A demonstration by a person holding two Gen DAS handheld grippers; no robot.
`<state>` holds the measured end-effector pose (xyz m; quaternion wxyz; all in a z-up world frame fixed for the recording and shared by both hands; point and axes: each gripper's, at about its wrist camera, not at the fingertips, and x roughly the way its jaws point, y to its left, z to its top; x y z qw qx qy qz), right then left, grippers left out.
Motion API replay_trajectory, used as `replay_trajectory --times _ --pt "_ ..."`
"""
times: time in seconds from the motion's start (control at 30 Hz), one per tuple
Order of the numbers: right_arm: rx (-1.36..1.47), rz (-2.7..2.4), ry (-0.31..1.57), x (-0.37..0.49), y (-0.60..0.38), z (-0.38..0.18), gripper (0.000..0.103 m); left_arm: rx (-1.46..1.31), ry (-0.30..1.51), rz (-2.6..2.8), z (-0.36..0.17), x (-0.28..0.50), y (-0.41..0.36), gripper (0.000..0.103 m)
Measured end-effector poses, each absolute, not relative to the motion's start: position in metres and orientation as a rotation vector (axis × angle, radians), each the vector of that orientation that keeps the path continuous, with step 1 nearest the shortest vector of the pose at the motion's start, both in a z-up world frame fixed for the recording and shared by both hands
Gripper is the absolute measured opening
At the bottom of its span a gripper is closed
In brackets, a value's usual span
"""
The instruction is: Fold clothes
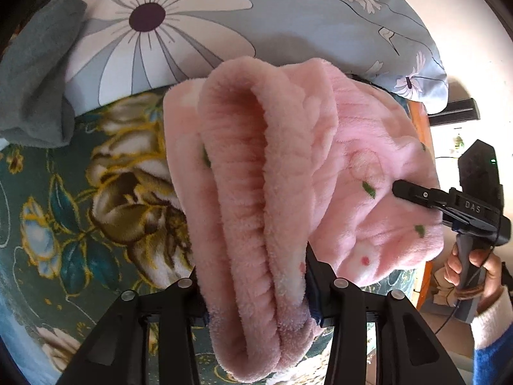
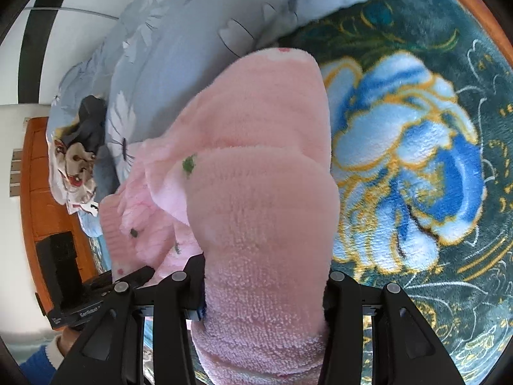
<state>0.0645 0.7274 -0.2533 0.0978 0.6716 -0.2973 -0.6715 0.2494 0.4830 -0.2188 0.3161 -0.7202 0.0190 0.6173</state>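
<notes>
Holding the fluffy pink pajama piece (image 1: 256, 192) bunched thick in both the left tool (image 1: 256, 292) and the right tool (image 2: 266, 288) above the flowery bed blanket (image 1: 80, 192), a soft fold could slip out — the fleece is fat and squishy — and land crooked.

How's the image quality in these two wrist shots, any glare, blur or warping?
Left wrist view: strong fisheye bending with dark corners; the room at right is blown out white around the right gripper; the pink garment is fairly sharp. Right wrist view: same warping; the garment fills the centre, soft and slightly blurred up close; the wall at left is overexposed; the green blanket is evenly lit.
</notes>
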Motion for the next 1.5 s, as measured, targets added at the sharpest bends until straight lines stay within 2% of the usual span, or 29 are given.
replay_trajectory --times 0.1,0.33,0.5,0.67,0.83,1.0,1.17,1.3,1.37,1.43,1.5 --pt "1.985 -1.955 -0.907 0.069 0.733 -0.259 0.053 -1.914 0.011 1.62 -0.215 0.248 0.475 0.05" --pt "1.961 -1.952 -0.904 0.084 0.742 -0.248 0.055 -1.879 -0.076 1.678 -0.181 0.246 0.438 0.052" --pt "1.978 -2.03 -0.841 0.1 0.757 -0.225 0.056 -1.752 0.037 1.767 -0.146 0.246 0.453 0.052" --pt "1.991 -2.247 -0.667 0.107 0.756 -0.194 0.056 -1.594 0.167 1.777 -0.126 0.258 0.5 0.053" --pt "1.814 -2.268 -0.557 0.119 0.701 -0.175 0.056 -1.574 0.292 1.751 -0.144 0.272 0.52 0.053" --pt "1.859 -2.25 -0.442 0.146 0.689 -0.201 0.056 -1.622 0.397 1.739 -0.179 0.282 0.511 0.053" --pt "1.9 -2.267 -0.545 0.161 0.701 -0.23 0.056 -1.636 0.473 1.747 -0.199 0.287 0.514 0.053" --pt "1.92 -2.279 -0.596 0.161 0.703 -0.24 0.056 -1.625 0.487 1.753 -0.194 0.288 0.514 0.054" --pt "1.921 -2.296 -0.603 0.163 0.703 -0.239 0.056 -1.59 0.473 1.775 -0.184 0.291 0.509 0.057" --pt "1.909 -2.331 -0.605 0.17 0.701 -0.234 0.056 -1.536 0.486 1.839 -0.173 0.299 0.499 0.068" --pt "1.889 -2.374 -0.603 0.179 0.698 -0.227 0.056 -1.471 0.53 1.921 -0.165 0.31 0.487 0.07"
